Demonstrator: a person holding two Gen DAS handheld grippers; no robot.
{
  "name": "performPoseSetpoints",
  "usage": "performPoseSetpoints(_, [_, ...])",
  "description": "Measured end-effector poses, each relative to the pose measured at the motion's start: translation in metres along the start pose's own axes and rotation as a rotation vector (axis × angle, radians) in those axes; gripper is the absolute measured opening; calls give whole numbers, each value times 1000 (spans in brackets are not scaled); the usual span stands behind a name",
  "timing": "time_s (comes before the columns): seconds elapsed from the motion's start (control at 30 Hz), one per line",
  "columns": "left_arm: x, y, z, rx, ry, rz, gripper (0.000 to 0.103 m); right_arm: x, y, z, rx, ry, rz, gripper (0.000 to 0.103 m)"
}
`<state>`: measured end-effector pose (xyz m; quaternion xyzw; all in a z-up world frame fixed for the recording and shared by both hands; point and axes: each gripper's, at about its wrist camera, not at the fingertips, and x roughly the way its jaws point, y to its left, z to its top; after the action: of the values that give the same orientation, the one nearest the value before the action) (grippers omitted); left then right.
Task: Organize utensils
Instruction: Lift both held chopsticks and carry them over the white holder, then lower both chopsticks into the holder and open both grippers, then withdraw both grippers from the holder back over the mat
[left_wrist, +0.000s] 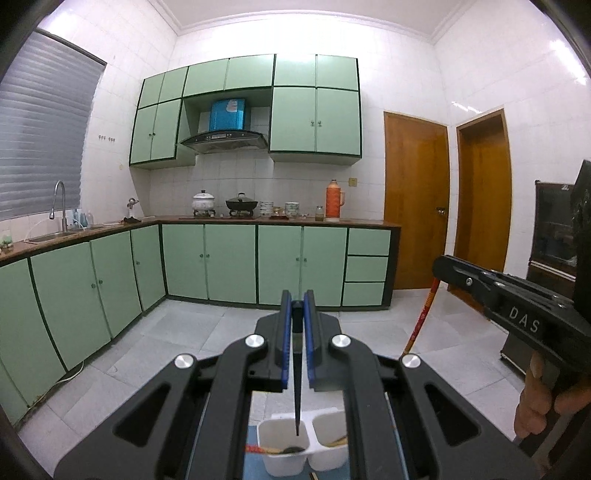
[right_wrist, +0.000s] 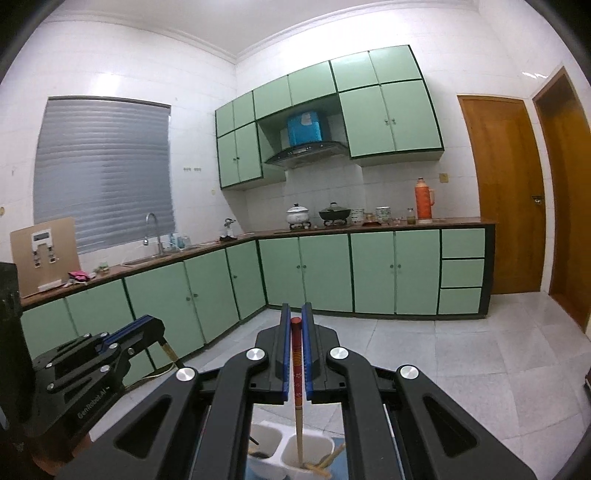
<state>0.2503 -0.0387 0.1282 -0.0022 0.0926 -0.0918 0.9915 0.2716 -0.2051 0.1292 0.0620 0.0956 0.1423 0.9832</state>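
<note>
My left gripper (left_wrist: 296, 301) is shut on a thin black utensil (left_wrist: 296, 376) that hangs point down over the left compartment of a white two-compartment holder (left_wrist: 284, 463). My right gripper (right_wrist: 296, 314) is shut on a red-topped wooden chopstick (right_wrist: 297, 398) whose lower end stands in the right compartment of the same holder (right_wrist: 286, 441). That compartment also holds other wooden utensils (right_wrist: 325, 461). The right gripper also shows at the right of the left wrist view (left_wrist: 439, 264), and the left gripper at the lower left of the right wrist view (right_wrist: 157, 328).
The holder stands on a blue surface (left_wrist: 255, 465). Beyond is a kitchen with green cabinets (left_wrist: 229, 262), a counter with pots (left_wrist: 242, 204) and an orange thermos (left_wrist: 334, 201), a sink (left_wrist: 59, 232), wooden doors (left_wrist: 415, 199) and a tiled floor (left_wrist: 184, 343).
</note>
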Motion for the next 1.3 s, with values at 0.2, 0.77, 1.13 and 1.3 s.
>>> performPoseSetpoints(0.2, [39, 1, -23, 15, 51, 2, 6, 38, -8, -23, 10, 47, -9, 5])
performPoseSetpoints(0.77, [49, 22, -60, 3, 156, -16, 36, 40, -28, -73, 47, 167, -10, 28])
performPoseSetpoints(1.13, [-29, 23, -57, -26, 43, -7, 76, -31, -35, -77, 75, 77, -65, 70])
performPoseSetpoints(1.3, [-69, 17, -79, -24, 28, 2, 86, -73, -31, -98, 91, 50, -83, 84])
